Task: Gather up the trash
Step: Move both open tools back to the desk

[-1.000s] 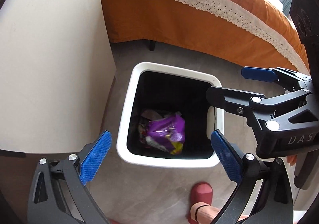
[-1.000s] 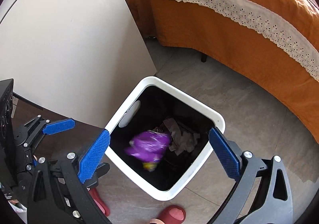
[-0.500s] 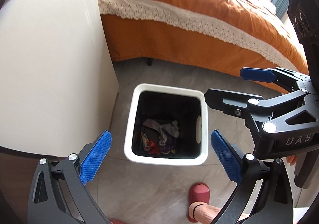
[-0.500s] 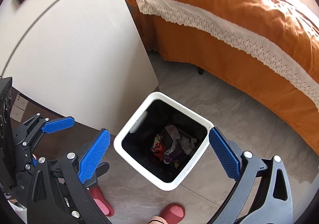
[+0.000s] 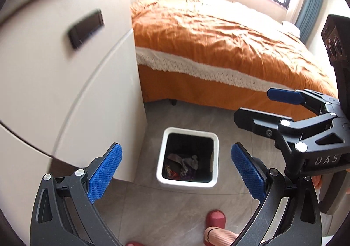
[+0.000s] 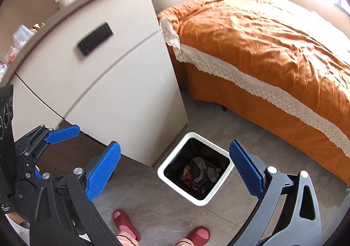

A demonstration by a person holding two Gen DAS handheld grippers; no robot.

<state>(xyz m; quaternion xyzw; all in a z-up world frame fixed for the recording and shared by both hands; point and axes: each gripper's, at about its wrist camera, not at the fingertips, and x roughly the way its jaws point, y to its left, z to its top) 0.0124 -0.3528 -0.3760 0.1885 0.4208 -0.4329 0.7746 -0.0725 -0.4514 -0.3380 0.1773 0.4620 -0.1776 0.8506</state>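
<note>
We hold both grippers high over the floor, each spread wide and empty: left gripper (image 5: 176, 168), right gripper (image 6: 175, 168). The white bin (image 5: 162, 158) sits well below and ahead of both, framed between the fingers in each wrist view, with crumpled wrappers (image 6: 200, 175) already lying at the bottom. It stands upright with its mouth facing straight up at us, long axis vertical; the square rim looks corner-on from the right gripper and square-on from the left. More litter (image 6: 16, 46) shows on the cabinet top (image 6: 72, 8), up and left of the right gripper. Risks, as we judge: swinging left toward that litter could knock a finger on the cabinet edge, and thin wrappers could slip a loose pinch and drop outside the bin, near the slippers (image 6: 125, 223).
</note>
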